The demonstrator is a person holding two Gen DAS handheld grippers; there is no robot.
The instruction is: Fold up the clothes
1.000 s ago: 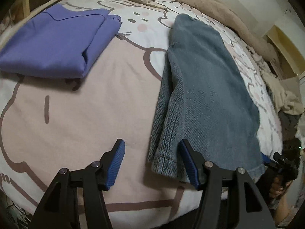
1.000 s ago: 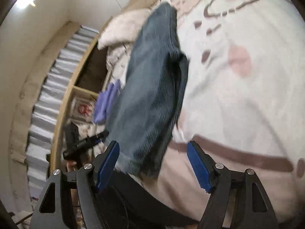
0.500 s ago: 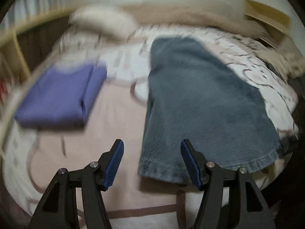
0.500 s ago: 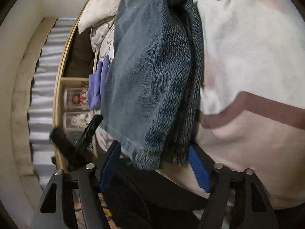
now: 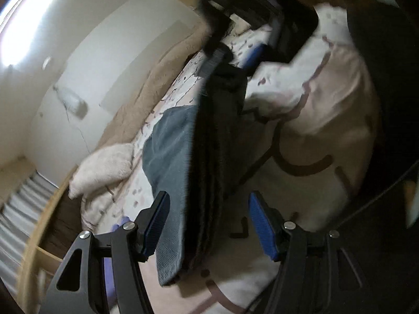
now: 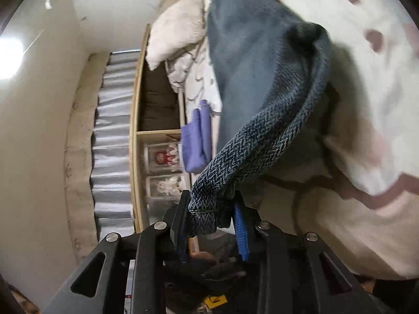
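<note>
Right gripper is clamped on the thick blue-grey herringbone knit garment's hem corner at lower centre, left gripper gapes around what's probably the opposite edge, and it looks heavy and floppy, so grab hems.

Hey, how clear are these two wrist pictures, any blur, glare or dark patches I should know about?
Left wrist view: motion-smeared, the right gripper blurred at top, the blue-grey garment half in dark shadow, a ceiling light blown out. Right wrist view: sharper, herringbone weave crisp where the garment sits in the gripper, bedspread soft, glare at left edge, fisheye bending the shelf.

Black gripper frames, blue ribbed pads, silver screws.
</note>
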